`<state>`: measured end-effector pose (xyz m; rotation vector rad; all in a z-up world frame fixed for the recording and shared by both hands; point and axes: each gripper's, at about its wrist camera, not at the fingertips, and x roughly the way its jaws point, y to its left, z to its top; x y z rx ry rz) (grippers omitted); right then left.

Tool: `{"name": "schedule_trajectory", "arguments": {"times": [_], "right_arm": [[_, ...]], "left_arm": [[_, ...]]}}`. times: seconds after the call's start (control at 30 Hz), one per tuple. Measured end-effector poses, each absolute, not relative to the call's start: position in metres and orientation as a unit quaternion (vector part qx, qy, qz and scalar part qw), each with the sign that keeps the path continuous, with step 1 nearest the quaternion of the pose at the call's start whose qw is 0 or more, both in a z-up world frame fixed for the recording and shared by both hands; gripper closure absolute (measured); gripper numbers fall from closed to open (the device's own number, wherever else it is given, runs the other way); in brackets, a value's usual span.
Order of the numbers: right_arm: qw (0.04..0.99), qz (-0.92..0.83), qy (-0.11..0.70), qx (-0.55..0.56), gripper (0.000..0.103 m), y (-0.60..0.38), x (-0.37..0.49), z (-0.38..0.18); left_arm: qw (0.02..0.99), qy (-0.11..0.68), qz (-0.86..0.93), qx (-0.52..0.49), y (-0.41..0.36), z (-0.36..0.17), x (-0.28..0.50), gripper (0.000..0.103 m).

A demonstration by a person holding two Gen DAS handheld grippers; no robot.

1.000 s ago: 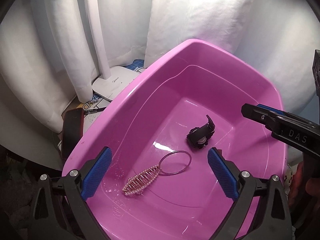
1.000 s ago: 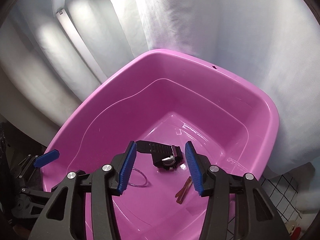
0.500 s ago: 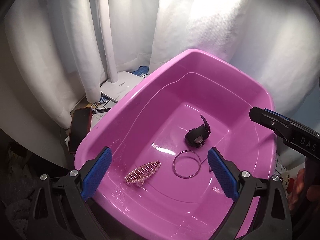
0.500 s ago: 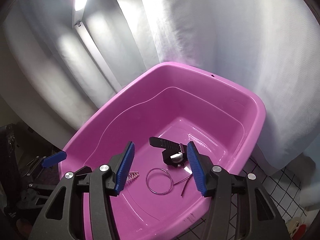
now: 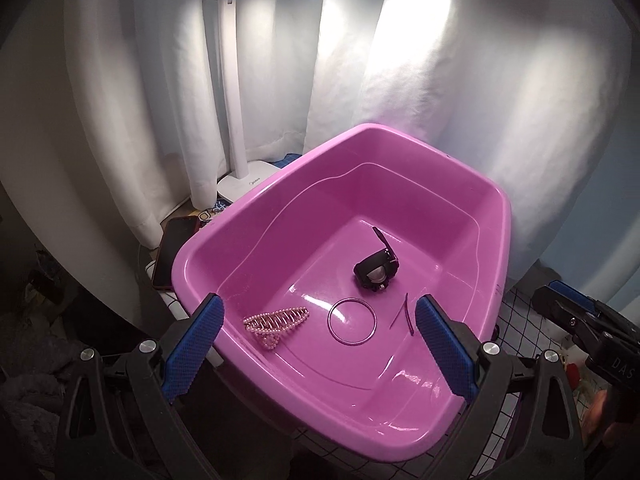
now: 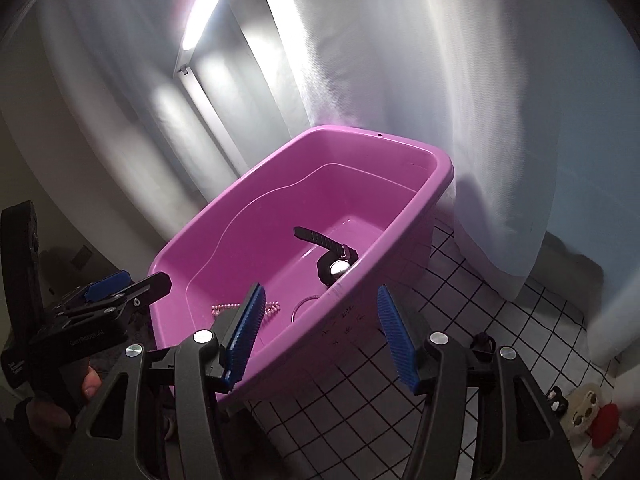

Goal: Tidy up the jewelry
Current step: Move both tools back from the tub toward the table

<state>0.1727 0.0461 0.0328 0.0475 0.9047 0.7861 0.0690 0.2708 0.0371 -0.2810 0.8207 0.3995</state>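
The pink tub (image 5: pixel 496 216) holds the watch (image 5: pixel 376 270), ring (image 5: pixel 352 321) and pearl clip (image 5: pixel 276 322), all put away. Both grippers hang outside it: left gripper (image 5: pixel 316 344) wide and empty, right gripper (image 6: pixel 320 336) opening, empty.

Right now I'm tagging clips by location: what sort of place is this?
Probably a home corner set up for recording: a white curtain backdrop, a desk lamp, and a pink tub on a grid-patterned cloth.
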Motion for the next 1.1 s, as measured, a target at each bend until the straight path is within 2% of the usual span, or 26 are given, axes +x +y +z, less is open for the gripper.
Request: {"name": "schedule_trajectory", "arguments": {"times": [0.57, 0.83, 1.1], "right_arm": [[0.852, 0.234, 0.458, 0.097, 0.047, -0.205, 0.073, -0.019], [0.855, 0.196, 0.468, 0.112, 0.047, -0.277, 0.035, -0.043], [0.849, 0.143, 0.491, 0.135, 0.047, -0.327, 0.005, -0.076]], "left_arm": [[0.913, 0.381, 0.107, -0.096, 0.102, 0.046, 0.027, 0.008], [0.910, 0.400, 0.065, -0.085, 0.025, 0.024, 0.007, 0.008], [0.887, 0.453, 0.039, -0.075, -0.002, -0.023, -0.003, 0.008]]}}
